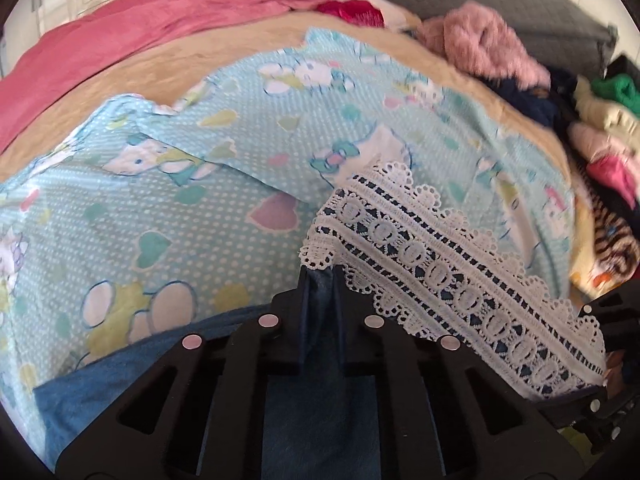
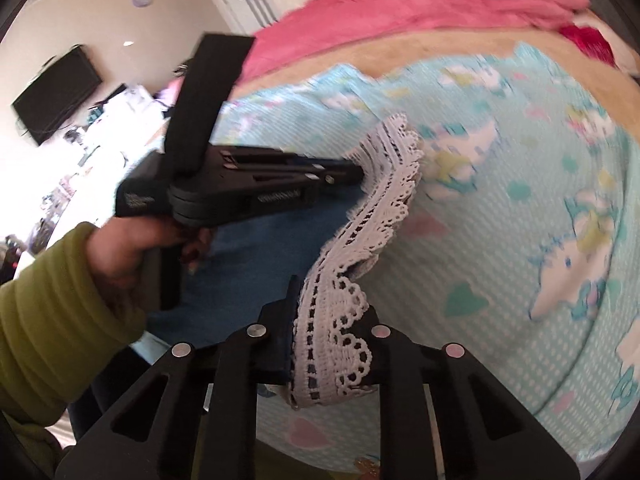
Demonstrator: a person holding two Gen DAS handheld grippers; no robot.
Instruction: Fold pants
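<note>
Nearest the right wrist camera, the right hand-held gripper (image 2: 326, 320) is seen closed on the white lace hem (image 2: 340, 344) of the blue pants (image 2: 260, 248), the lace bunched between its pads. Nearest the left wrist camera, the left hand-held gripper (image 1: 320, 276) is clamped tight on a fold of the same blue cloth, just beside the lace band (image 1: 460, 272), which runs off to the right edge of that view. Both pairs of jaws are angled downward toward the bed.

Only in the right wrist view are the left hand (image 2: 120, 248) and its green ribbed sleeve (image 2: 52, 312) shown, wrapped around the black tool's handle, with the lace stretched between the two tools. Only in the left wrist view is a heap of clothes (image 1: 592, 132) shown at the right, with a fluffy pink item (image 1: 484, 40) beyond it.

The pants are held over a light blue cartoon-print sheet (image 1: 240, 140) on the bed. Farther back a tan cover (image 1: 120, 80) and a pink blanket (image 1: 140, 28) are laid. At the far left of the right wrist view, a dark screen (image 2: 56, 92) is mounted on a pale wall.
</note>
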